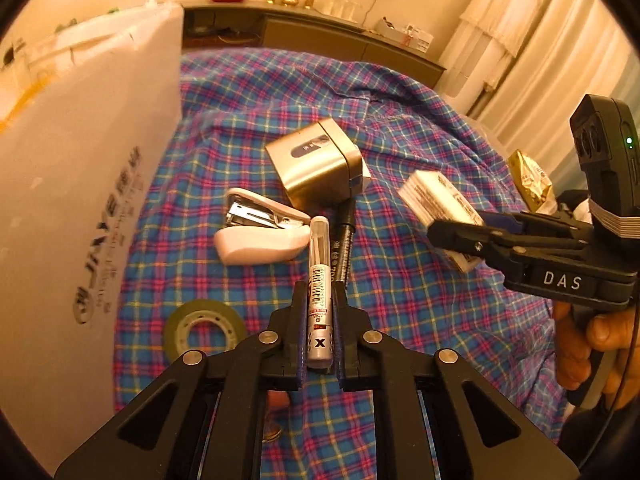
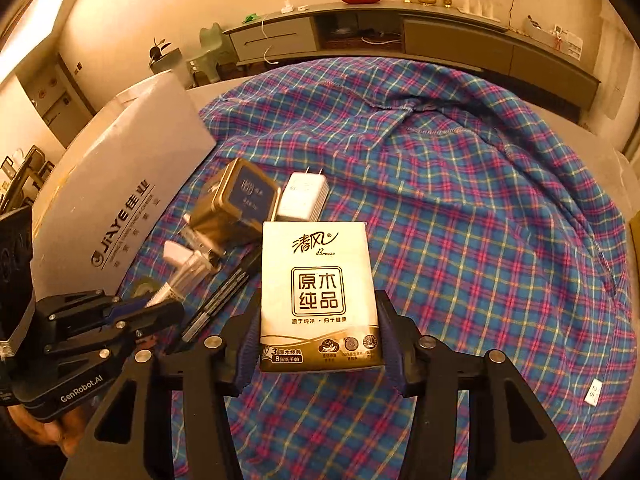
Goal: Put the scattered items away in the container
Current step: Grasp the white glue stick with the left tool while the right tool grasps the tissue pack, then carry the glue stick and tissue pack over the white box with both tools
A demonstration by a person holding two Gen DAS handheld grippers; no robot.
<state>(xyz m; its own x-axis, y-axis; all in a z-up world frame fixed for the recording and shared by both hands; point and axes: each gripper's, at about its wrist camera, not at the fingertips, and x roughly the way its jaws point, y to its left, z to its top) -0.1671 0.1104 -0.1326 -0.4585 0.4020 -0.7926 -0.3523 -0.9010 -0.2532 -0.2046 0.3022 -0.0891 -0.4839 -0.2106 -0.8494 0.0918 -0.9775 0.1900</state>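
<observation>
My left gripper [image 1: 319, 300] is shut on a silver glue pen [image 1: 319, 292] with a clear cap and holds it above the plaid cloth. My right gripper [image 2: 318, 320] is shut on a tissue pack [image 2: 319, 296]; in the left wrist view the right gripper [image 1: 460, 236] and its tissue pack [image 1: 438, 204] hover at the right. The white cardboard box [image 1: 68, 184] stands at the left; it also shows in the right wrist view [image 2: 120, 184]. On the cloth lie a gold tin [image 1: 316, 164], a white stapler [image 1: 260, 232], a black marker [image 1: 345, 240] and a tape roll [image 1: 204, 330].
A white charger plug [image 2: 303, 197] lies beside the gold tin [image 2: 236, 204]. A gold snack packet [image 1: 530, 180] lies at the right behind my right gripper. The plaid cloth [image 2: 480, 240] covers the table. A long low cabinet [image 2: 440, 32] runs along the far wall.
</observation>
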